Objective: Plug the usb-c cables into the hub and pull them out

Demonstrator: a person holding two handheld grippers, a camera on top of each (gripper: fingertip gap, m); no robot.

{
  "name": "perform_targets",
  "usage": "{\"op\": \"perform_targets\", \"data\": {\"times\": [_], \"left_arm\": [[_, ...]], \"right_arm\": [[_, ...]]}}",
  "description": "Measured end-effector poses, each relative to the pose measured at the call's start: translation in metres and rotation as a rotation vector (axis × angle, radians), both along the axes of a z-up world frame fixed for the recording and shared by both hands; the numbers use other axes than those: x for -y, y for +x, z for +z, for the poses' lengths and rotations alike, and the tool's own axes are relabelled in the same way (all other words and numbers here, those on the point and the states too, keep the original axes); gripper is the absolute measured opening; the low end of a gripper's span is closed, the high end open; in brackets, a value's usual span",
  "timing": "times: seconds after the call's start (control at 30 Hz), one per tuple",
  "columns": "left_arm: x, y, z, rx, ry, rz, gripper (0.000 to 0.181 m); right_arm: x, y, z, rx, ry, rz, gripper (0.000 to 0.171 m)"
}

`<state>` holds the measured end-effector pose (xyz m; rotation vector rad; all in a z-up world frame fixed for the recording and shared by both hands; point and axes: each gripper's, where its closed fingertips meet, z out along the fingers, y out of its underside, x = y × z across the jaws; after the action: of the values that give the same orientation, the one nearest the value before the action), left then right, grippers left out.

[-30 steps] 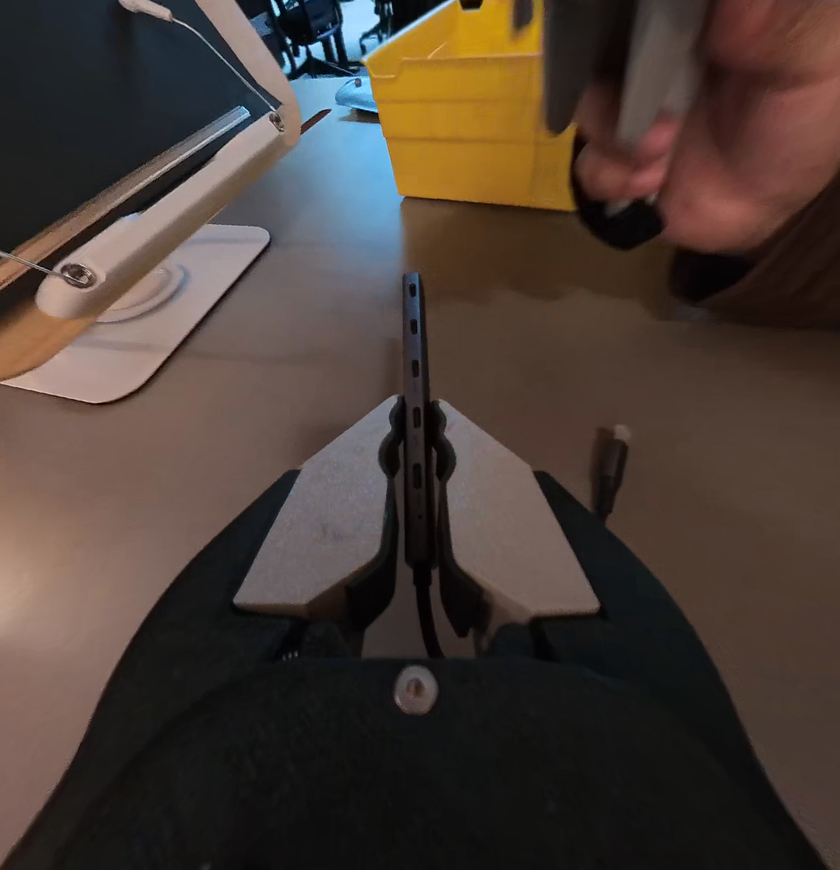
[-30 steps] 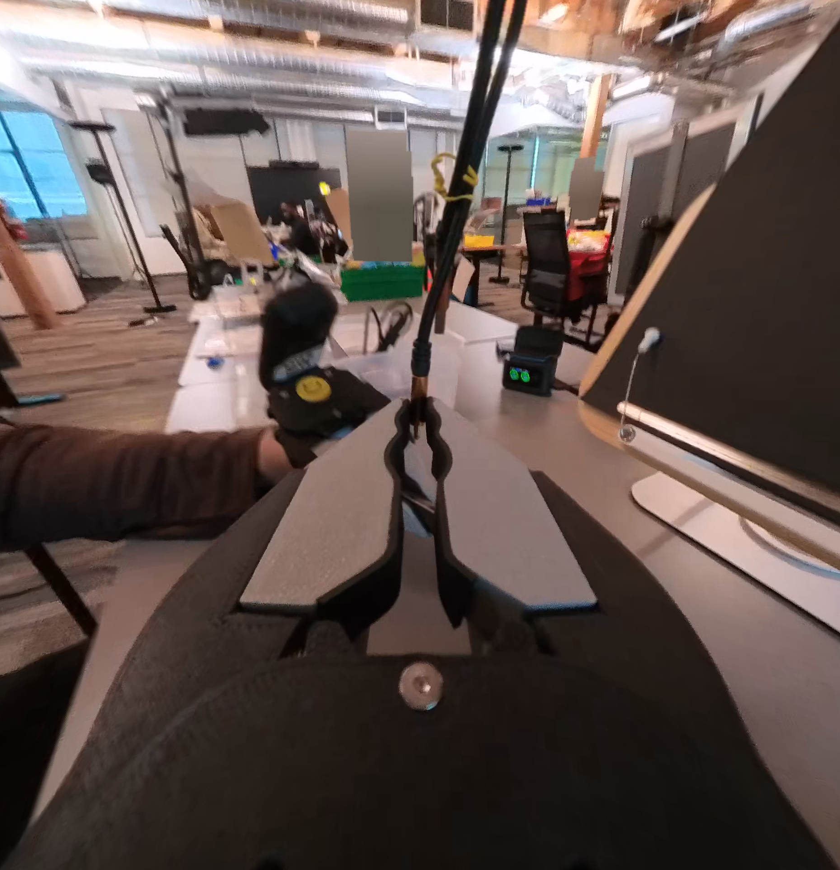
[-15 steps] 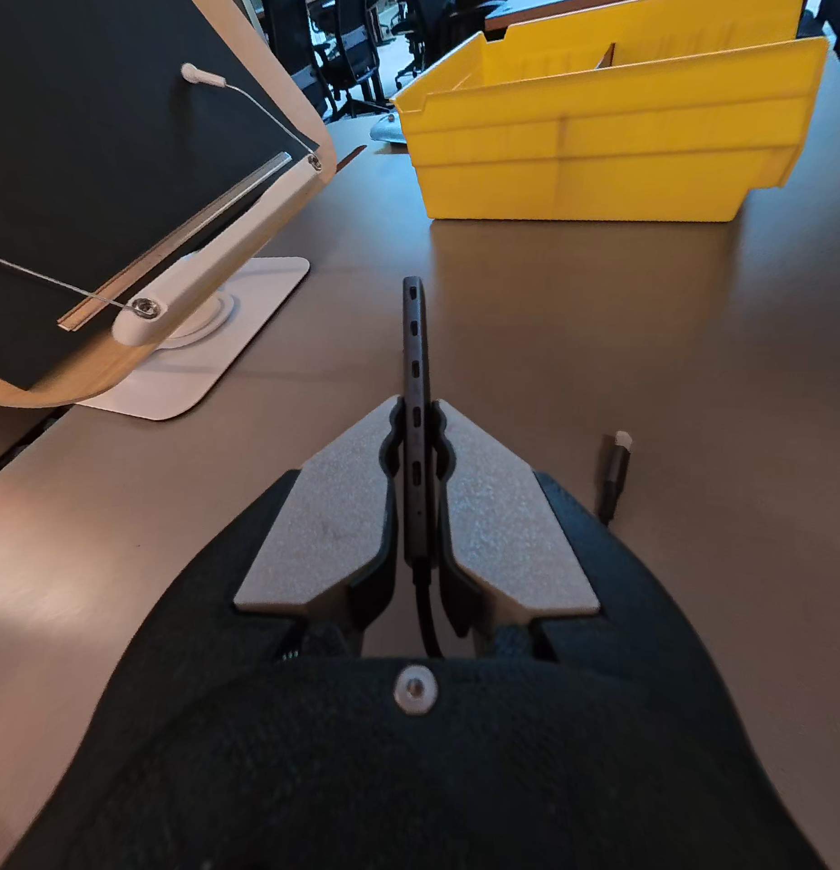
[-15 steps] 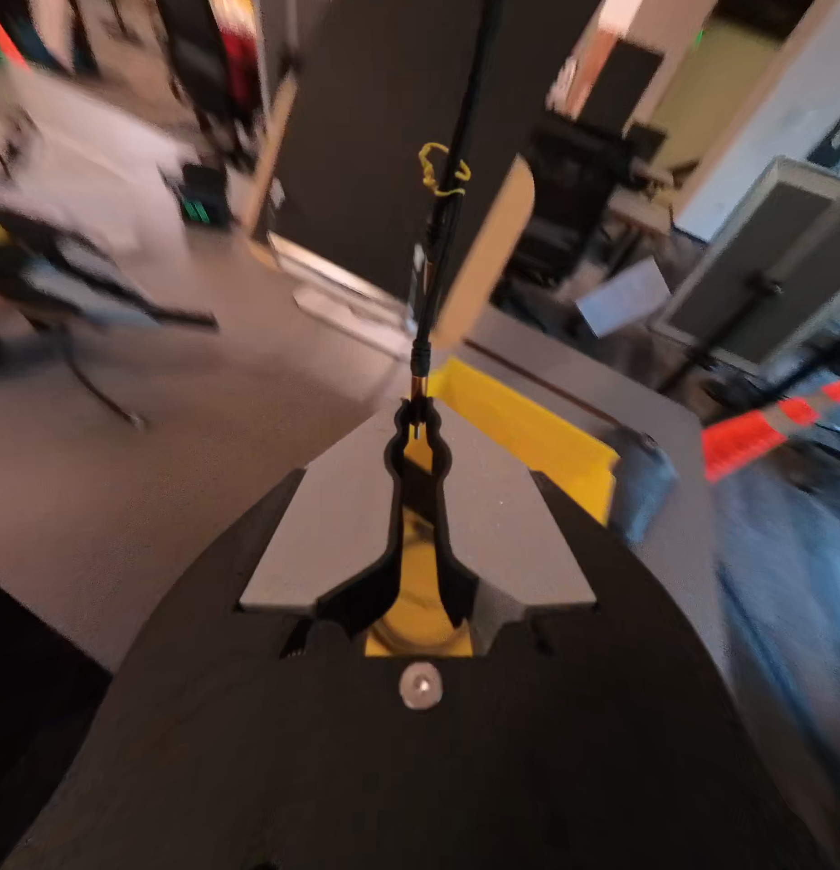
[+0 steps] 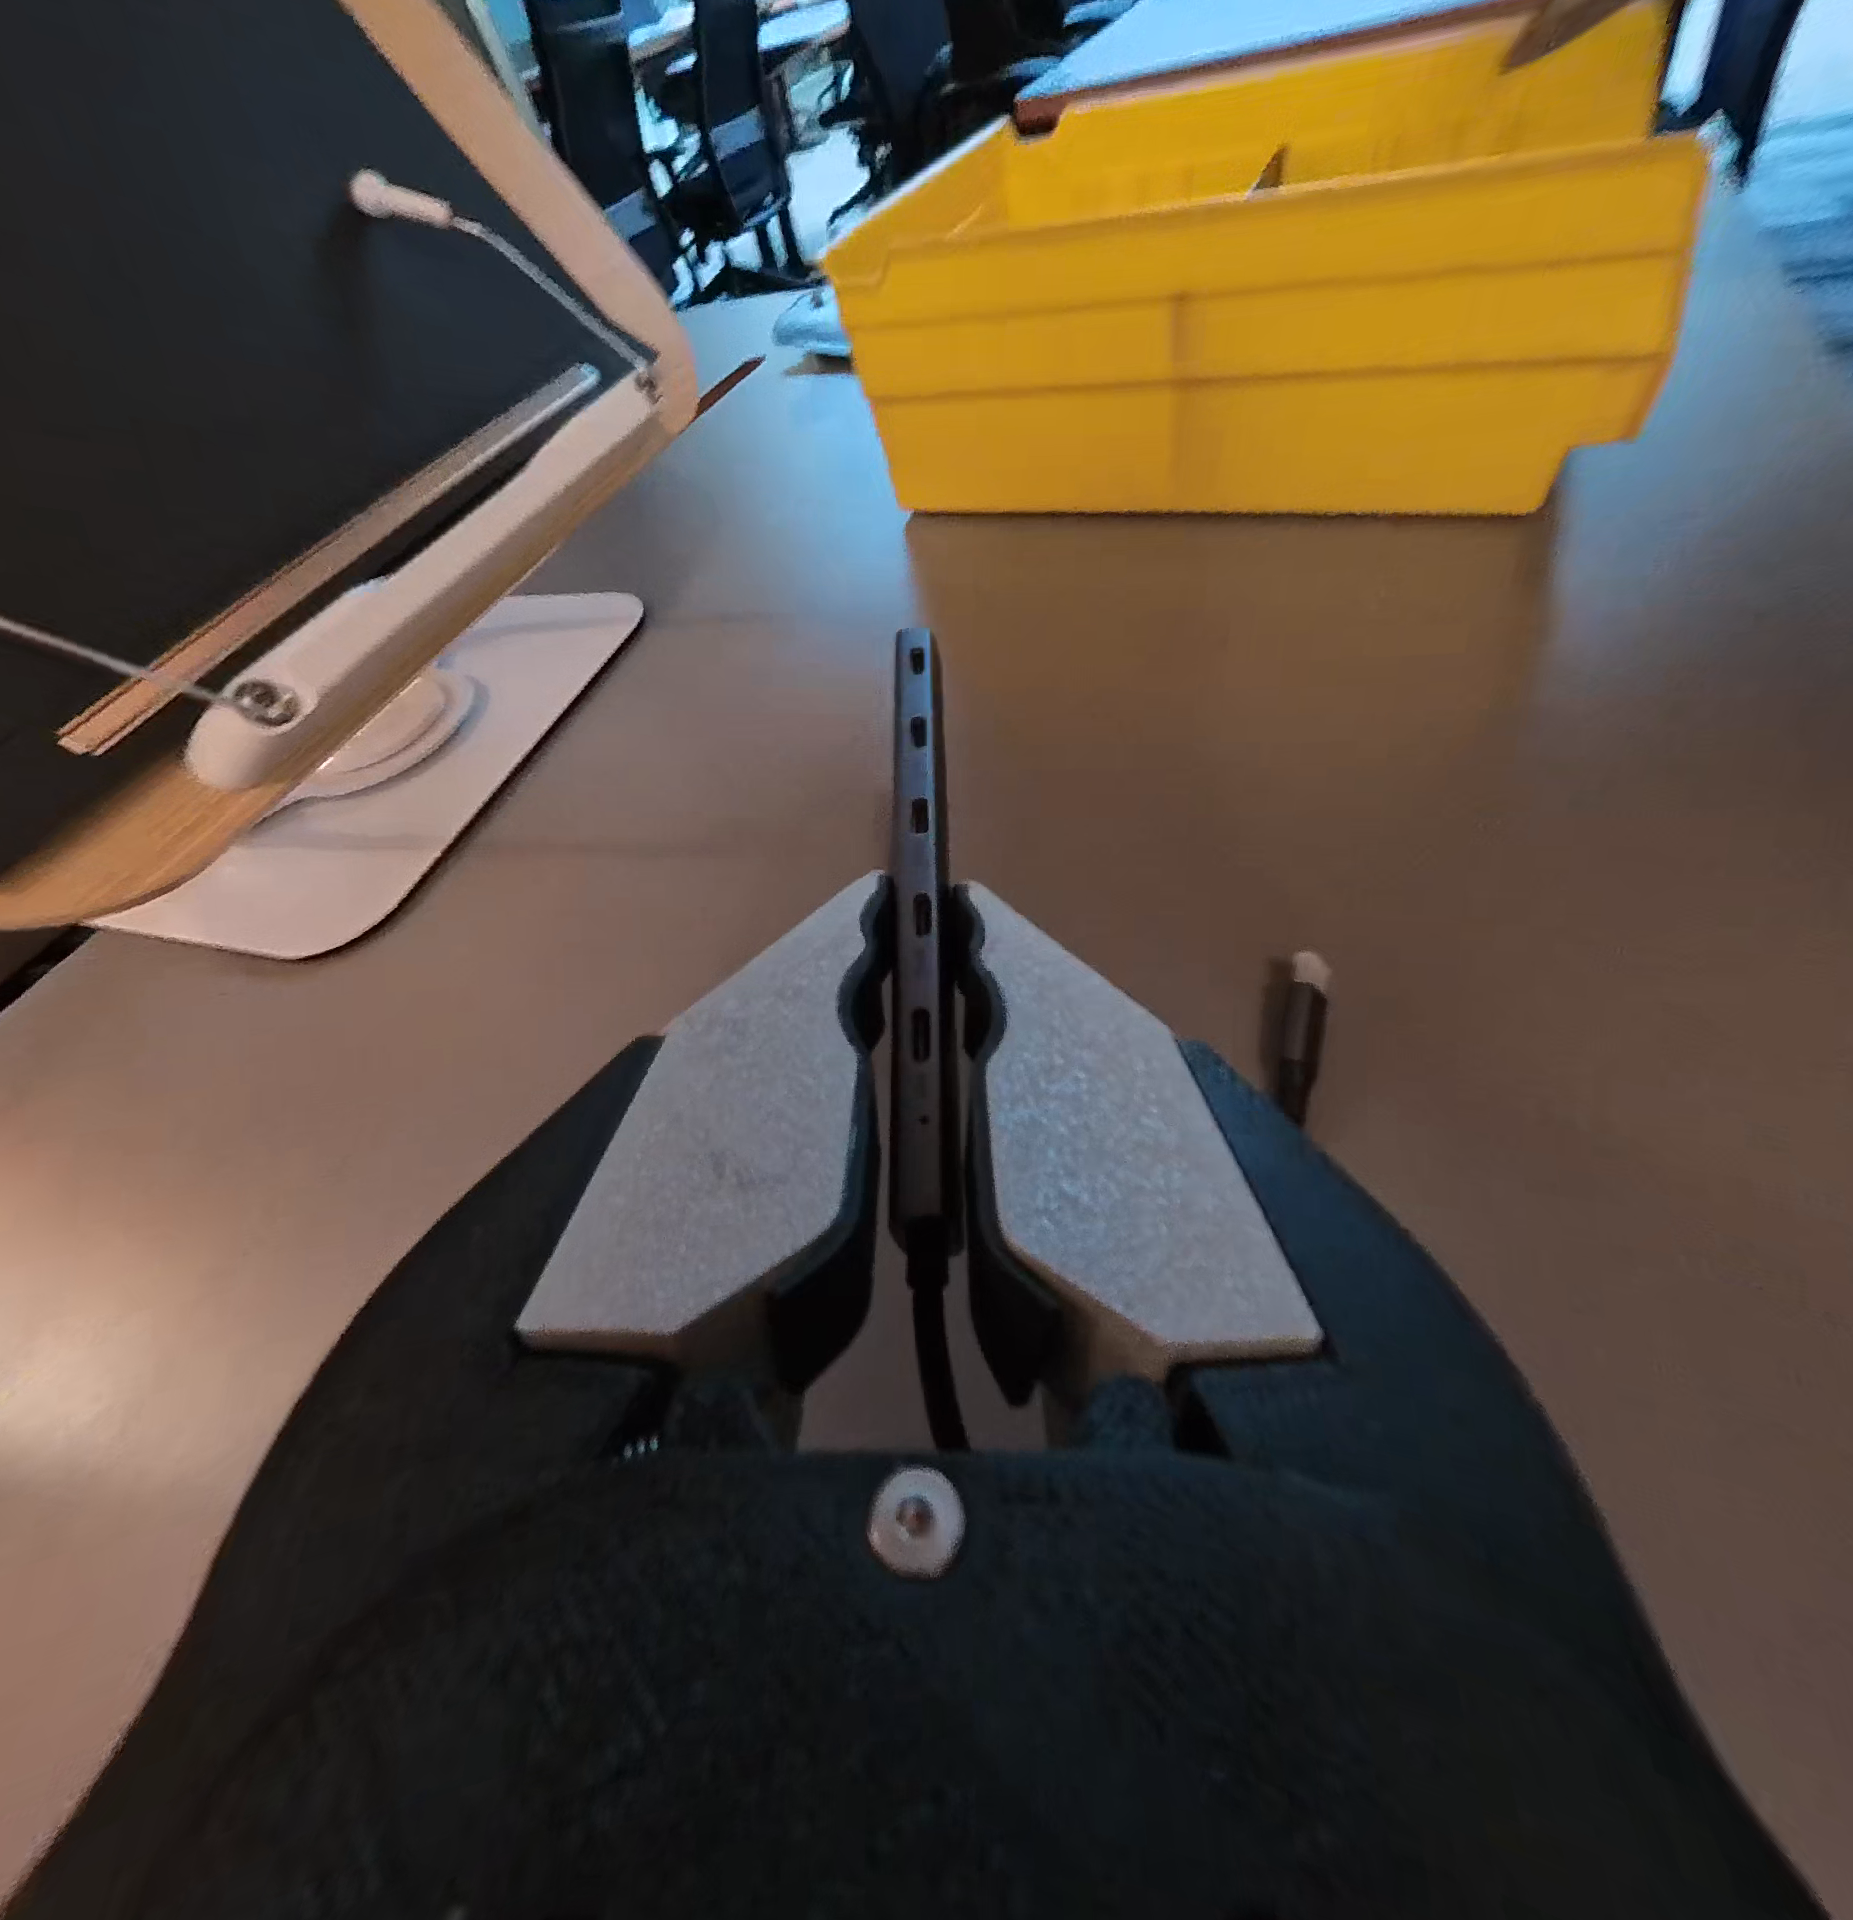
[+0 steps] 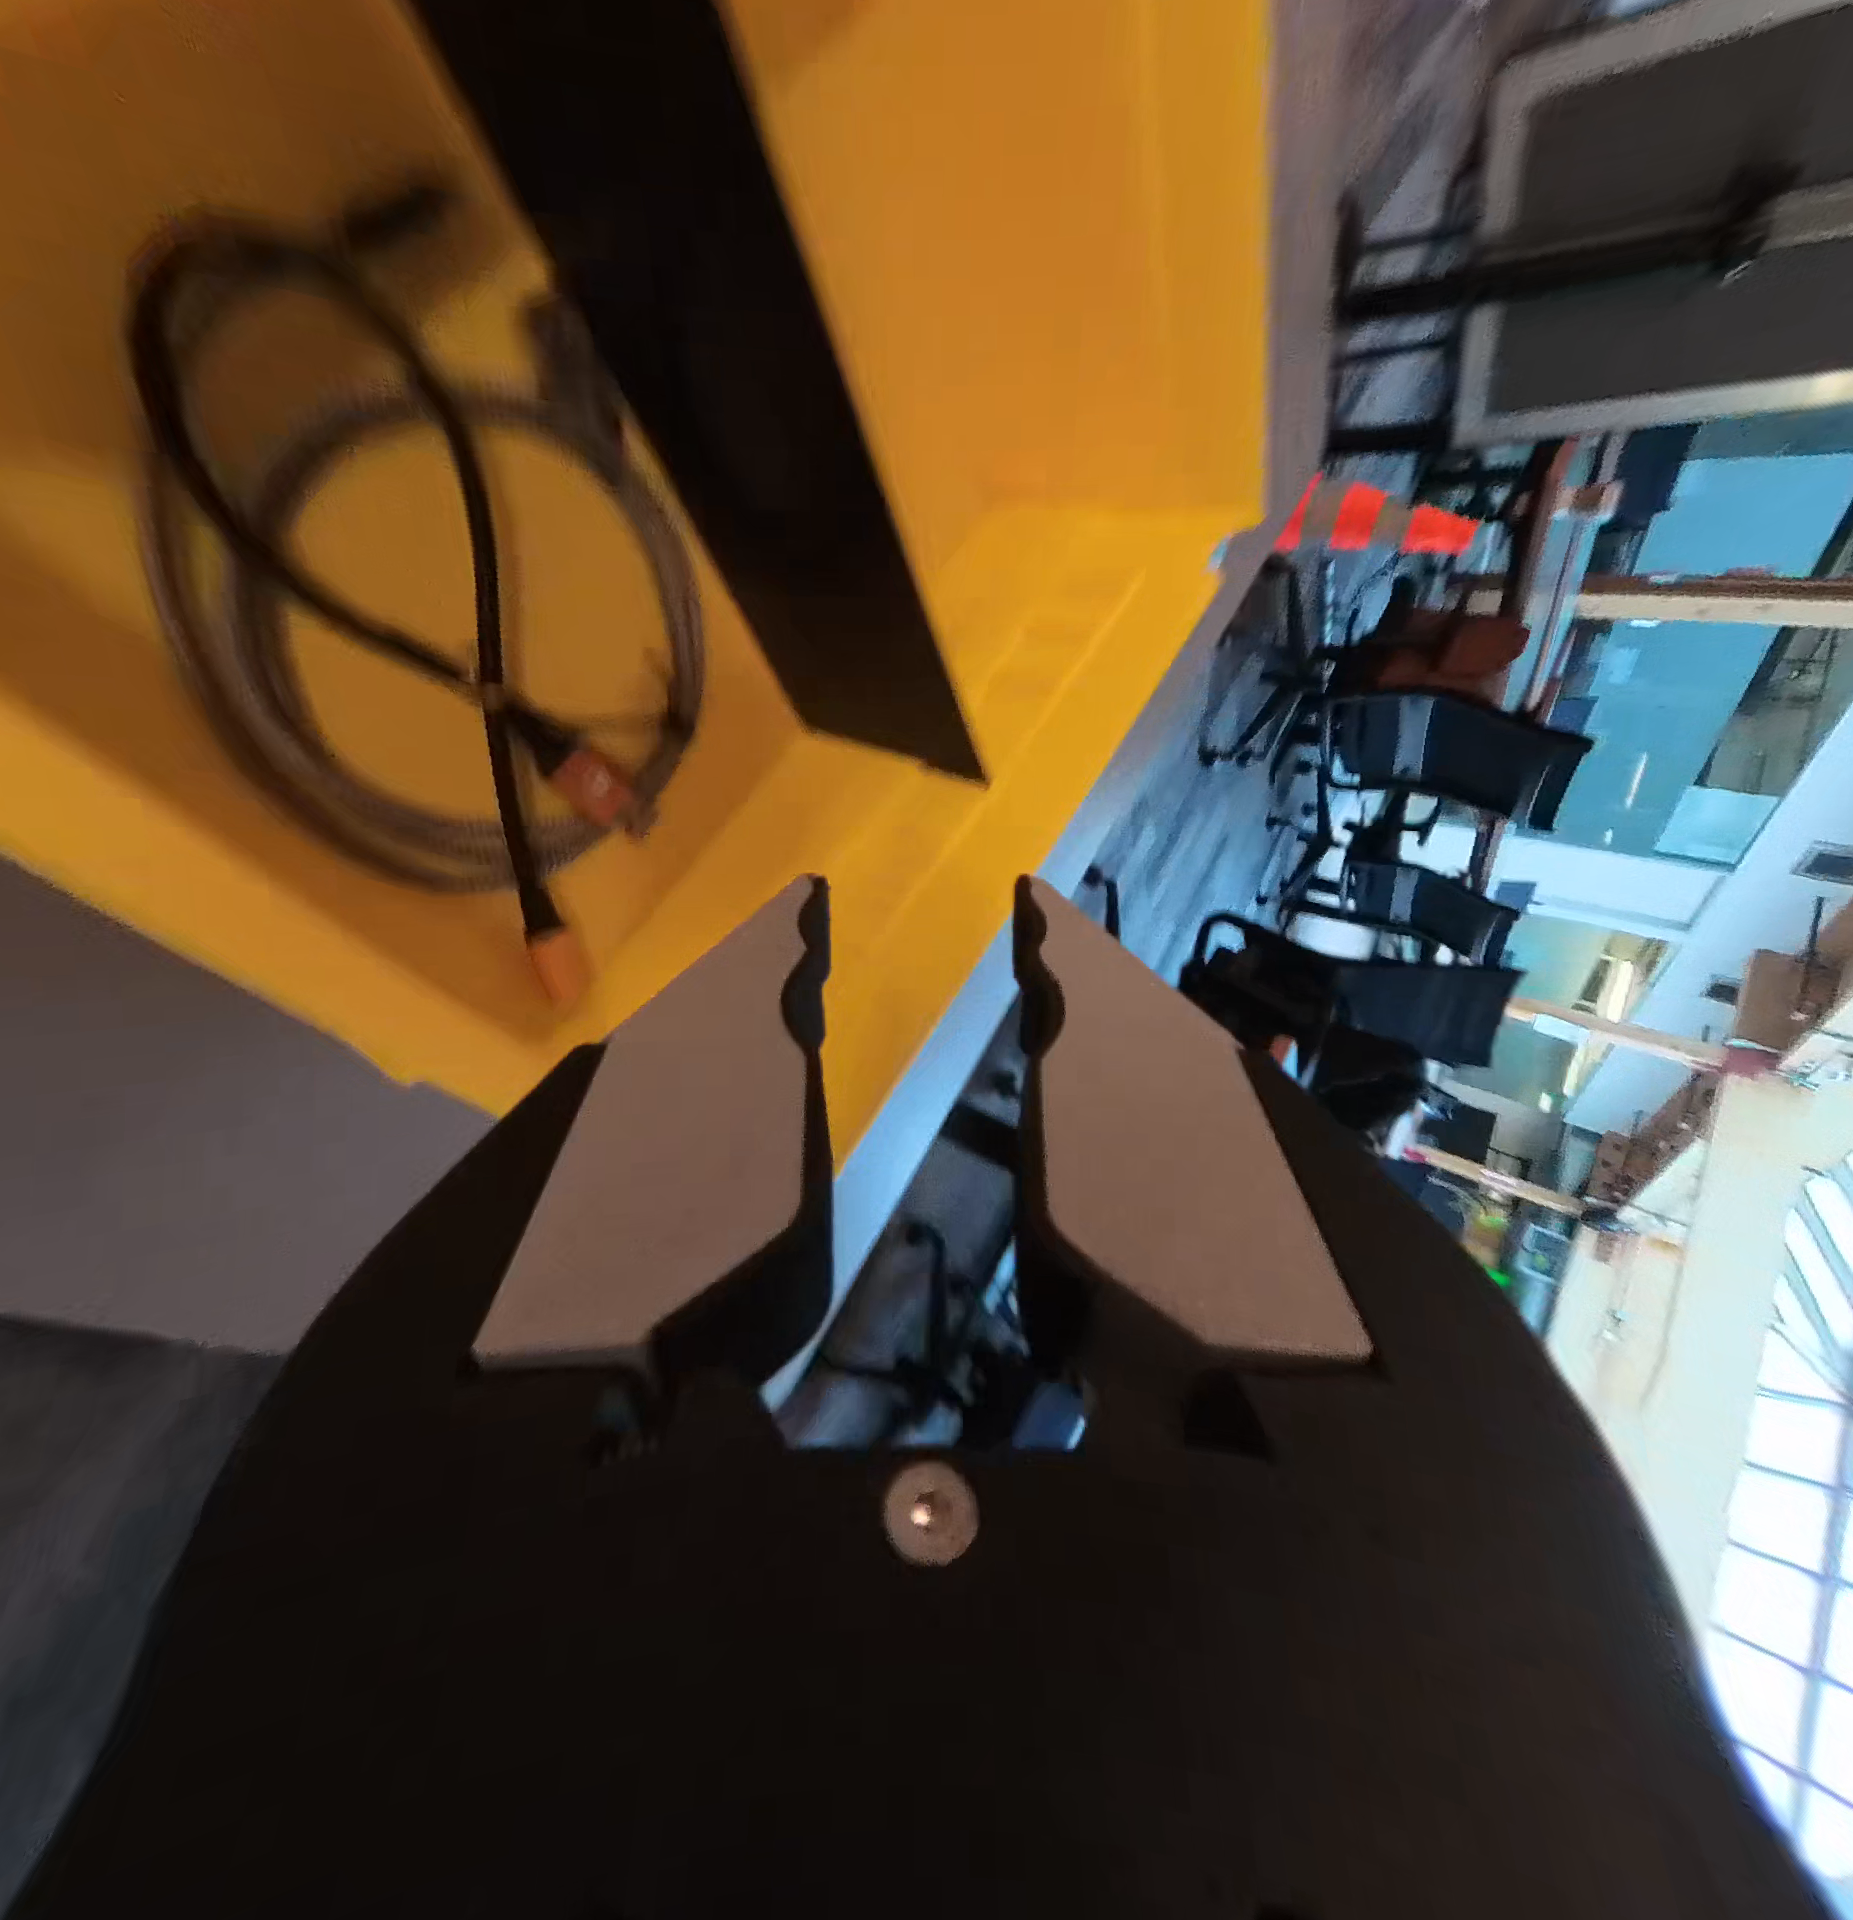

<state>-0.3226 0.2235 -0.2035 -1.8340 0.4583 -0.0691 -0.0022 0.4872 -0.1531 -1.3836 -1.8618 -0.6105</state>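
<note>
My left gripper (image 5: 919, 914) is shut on a slim dark grey hub (image 5: 918, 790), held on edge just above the brown table (image 5: 1421, 831), its row of ports facing up and its own cord trailing back between the fingers. A grey cable plug (image 5: 1299, 1023) lies on the table to the right of the gripper. My right gripper (image 6: 919, 894) is open and empty, tilted over the yellow bin (image 6: 1005, 312). In the bin lie coiled cables (image 6: 423, 582), and a black cable with an orange plug (image 6: 556, 961) rests by the bin's near wall.
The yellow bin (image 5: 1265, 343) stands at the back of the table. A dark tilted screen on a white stand (image 5: 382, 769) is at the left. A black divider (image 6: 735, 395) splits the bin. Office chairs and desks stand beyond the table. About 40 centimetres separates my left fingertips from my right.
The right gripper swung over the yellow bin, opened, and let go of the black cable, which now lies in the bin. The left gripper kept its hold on the hub.
</note>
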Motion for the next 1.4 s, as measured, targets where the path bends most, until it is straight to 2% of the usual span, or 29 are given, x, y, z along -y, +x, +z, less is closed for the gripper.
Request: {"op": "perform_targets", "data": {"times": [0.1, 0.23, 0.37, 0.43, 0.47, 0.5, 0.57, 0.63, 0.73, 0.8, 0.9, 1.03, 1.1, 1.17, 1.23, 1.3, 1.4], "left_arm": [[0.005, 0.012, 0.012, 0.043, 0.050, -0.086, 0.007], [0.014, 0.036, 0.021, 0.035, 0.103, -0.218, 0.007], [0.022, 0.060, 0.023, -0.034, 0.141, -0.327, 0.007], [0.025, 0.069, 0.024, -0.050, 0.160, -0.362, 0.007], [0.027, 0.071, 0.025, -0.051, 0.167, -0.372, 0.007], [0.028, 0.071, 0.027, -0.050, 0.177, -0.374, 0.007], [0.027, 0.066, 0.027, -0.064, 0.173, -0.350, 0.007], [0.026, 0.062, 0.034, -0.038, 0.203, -0.325, 0.008], [0.023, 0.037, 0.064, 0.084, 0.337, -0.181, 0.027], [0.026, 0.017, 0.075, 0.169, 0.363, -0.122, 0.023], [0.028, 0.007, 0.075, 0.271, 0.314, -0.124, 0.011], [0.013, 0.016, 0.034, 0.197, 0.117, -0.112, 0.008], [0.009, 0.024, 0.016, 0.111, 0.052, -0.122, 0.007], [0.007, 0.030, 0.003, 0.026, 0.022, -0.131, 0.004], [0.007, 0.034, -0.002, -0.024, 0.004, -0.145, 0.002], [0.007, 0.034, -0.002, -0.031, 0.005, -0.137, 0.001], [0.006, 0.027, 0.001, 0.025, 0.008, -0.109, 0.000]], "right_arm": [[0.043, -0.051, 0.022, -0.182, -0.102, 0.116, 0.042], [0.163, -0.138, 0.025, -0.320, -0.433, 0.459, 0.043], [0.252, -0.206, 0.011, -0.315, -0.640, 0.656, 0.041], [0.271, -0.230, -0.005, -0.263, -0.660, 0.685, 0.039], [0.272, -0.239, -0.013, -0.231, -0.637, 0.682, 0.030], [0.271, -0.245, -0.021, -0.194, -0.608, 0.677, 0.012], [0.268, -0.251, -0.028, -0.144, -0.578, 0.673, 0.011], [0.265, -0.250, -0.020, -0.137, -0.566, 0.668, 0.010], [0.231, -0.238, 0.009, -0.151, -0.443, 0.595, 0.008], [0.199, -0.222, 0.037, -0.196, -0.383, 0.515, 0.007], [0.150, -0.192, 0.095, -0.324, -0.281, 0.394, 0.007], [0.087, -0.144, 0.178, -0.501, -0.030, 0.220, 0.007], [0.060, -0.122, 0.201, -0.511, 0.091, 0.153, 0.007], [0.038, -0.109, 0.196, -0.430, 0.138, 0.119, 0.007], [0.016, -0.101, 0.169, -0.309, 0.130, 0.071, 0.007], [-0.008, -0.098, 0.131, -0.186, 0.114, 0.018, 0.007], [-0.036, -0.097, 0.056, 0.067, 0.092, -0.060, 0.008]]}}
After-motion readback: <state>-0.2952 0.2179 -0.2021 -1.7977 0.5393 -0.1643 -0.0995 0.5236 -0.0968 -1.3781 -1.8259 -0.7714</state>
